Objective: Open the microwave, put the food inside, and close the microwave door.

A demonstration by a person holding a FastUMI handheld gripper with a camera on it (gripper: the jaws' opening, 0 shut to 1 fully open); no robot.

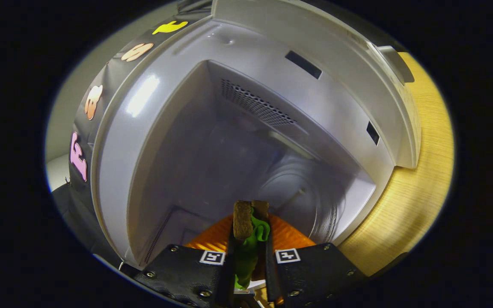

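Here the microwave [118,141] takes up most of the gripper view, standing open with its pale grey front frame curving around a deep, dim cavity [212,162]. It sits on a light wooden tabletop [417,188], whose grain shows to one side of the appliance and runs down toward the fingers. On one inner wall of the cavity there is a perforated vent panel [255,105], and the round glass turntable [306,192] lies on the cavity floor beyond the fingers. Two dark rectangular latch slots [303,64] are cut into the front frame on the side next to the wood. A grey part [396,64] stands out past the frame's far corner; whether it belongs to the door I cannot tell. The gripper [250,239] is narrowed down, with both fingers pressed against the food [243,220], a sandwich-like toy made of brown bread-coloured slabs with a bright green leafy filling that hangs down between the fingers. The food is held at the mouth of the cavity, just ahead of the turntable and above the frame's lower edge. Directly behind it, spreading to either side of the fingers, is an orange ribbed surface [287,237]; what that piece is cannot be made out.
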